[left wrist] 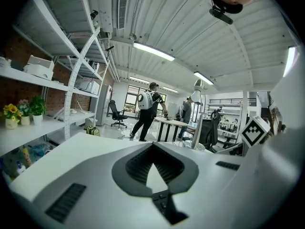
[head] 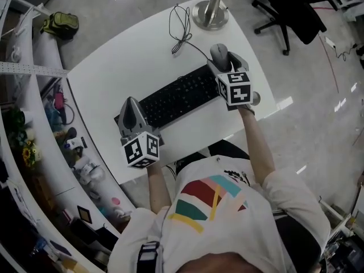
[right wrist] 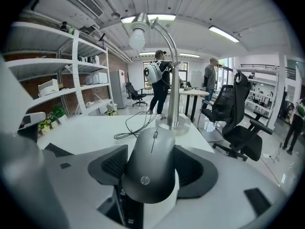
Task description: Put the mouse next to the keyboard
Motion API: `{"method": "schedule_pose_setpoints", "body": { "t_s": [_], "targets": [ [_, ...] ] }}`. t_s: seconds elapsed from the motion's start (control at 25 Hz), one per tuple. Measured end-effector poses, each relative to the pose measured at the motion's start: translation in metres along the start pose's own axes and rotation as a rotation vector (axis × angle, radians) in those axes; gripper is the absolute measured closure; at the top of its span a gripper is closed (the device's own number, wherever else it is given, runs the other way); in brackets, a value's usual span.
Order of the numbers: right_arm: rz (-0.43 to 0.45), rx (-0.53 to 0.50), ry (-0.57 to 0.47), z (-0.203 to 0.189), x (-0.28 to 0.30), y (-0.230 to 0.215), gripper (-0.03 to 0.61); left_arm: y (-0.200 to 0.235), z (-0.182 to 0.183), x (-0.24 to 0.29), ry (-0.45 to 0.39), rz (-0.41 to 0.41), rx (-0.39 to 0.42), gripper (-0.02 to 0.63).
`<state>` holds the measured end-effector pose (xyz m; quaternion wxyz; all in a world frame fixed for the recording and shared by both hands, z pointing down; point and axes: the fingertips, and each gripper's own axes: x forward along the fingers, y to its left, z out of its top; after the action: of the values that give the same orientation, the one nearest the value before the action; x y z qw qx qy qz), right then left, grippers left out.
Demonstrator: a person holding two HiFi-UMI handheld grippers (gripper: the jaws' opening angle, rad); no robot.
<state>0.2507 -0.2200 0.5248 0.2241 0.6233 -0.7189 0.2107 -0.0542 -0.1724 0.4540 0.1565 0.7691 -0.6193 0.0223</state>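
The dark grey mouse (head: 219, 54) sits between the jaws of my right gripper (head: 223, 61), just past the right end of the black keyboard (head: 176, 97) on the white table (head: 114, 67). In the right gripper view the mouse (right wrist: 150, 171) fills the gap of the right gripper (right wrist: 153, 149), with both pads pressed on its sides. I cannot tell whether it touches the table. My left gripper (head: 131, 110) hovers over the keyboard's left end. Seen in its own view, the left gripper (left wrist: 152, 147) has its tips together, with nothing between them.
A chrome desk lamp (right wrist: 169, 89) stands on its round base (head: 210, 13) at the table's far edge, with a loose black cable (head: 182, 30) beside it. An office chair (head: 290, 7) stands to the right and cluttered shelves (head: 34, 124) to the left. Two people (right wrist: 159, 80) stand far off.
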Motion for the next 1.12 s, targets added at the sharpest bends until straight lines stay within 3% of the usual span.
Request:
{"method": "schedule_pose_setpoints", "body": {
  "t_s": [0.52,0.88,1.12],
  "targets": [
    [-0.003,0.006,0.128,-0.089,0.0,-0.074,0.261,-0.062,-0.024,0.018,0.036,-0.005,0.027,0.571],
    [0.036,-0.085,0.162,-0.092,0.004,-0.073,0.259,-0.074,-0.024,0.026,0.045,-0.039,0.042,0.571],
    [-0.029,-0.086,0.118,-0.07,-0.01,-0.077,0.259,-0.066,-0.01,0.022,0.023,-0.042,0.036,0.571]
  ]
}}
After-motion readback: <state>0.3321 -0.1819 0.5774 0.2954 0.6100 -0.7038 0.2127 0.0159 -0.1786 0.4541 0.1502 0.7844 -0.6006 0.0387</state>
